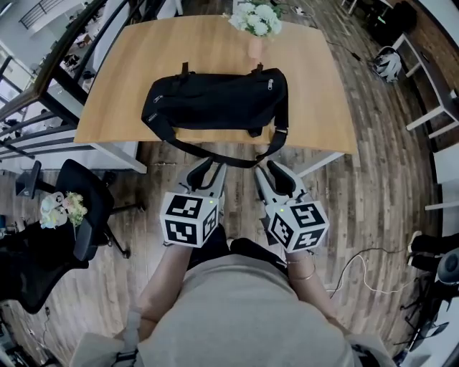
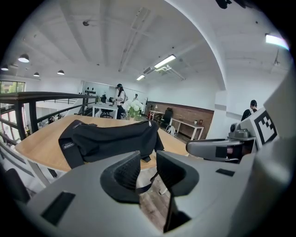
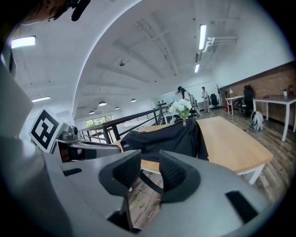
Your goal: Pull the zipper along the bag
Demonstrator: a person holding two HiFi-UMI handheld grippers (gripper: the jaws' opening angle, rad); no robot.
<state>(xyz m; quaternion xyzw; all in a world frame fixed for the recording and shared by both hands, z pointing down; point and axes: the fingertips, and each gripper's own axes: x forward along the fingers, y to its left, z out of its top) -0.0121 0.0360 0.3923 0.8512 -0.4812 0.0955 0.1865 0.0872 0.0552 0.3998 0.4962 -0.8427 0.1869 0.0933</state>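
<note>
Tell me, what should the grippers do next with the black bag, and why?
Probably reach both forward: the left gripper and right gripper hang open and empty, short of the table. The bag lies untouched, its zipper pull near the right end.

Head cam sits high over the person, aimed steeply down: whole table (image 1: 315, 107) w/ bag (image 1: 215, 100) up top, left gripper (image 1: 209, 169) & right gripper (image 1: 270, 169) mid-frame, just short of the table's near edge. Each gripper cam rides low behind its own jaws, facing approx. level across the table from that near side, bag close ahead; left gripper view catches the right gripper at its right, right gripper view the left gripper at its left. All 3 views share bag, tabletop & flowers (image 1: 256, 18).
</note>
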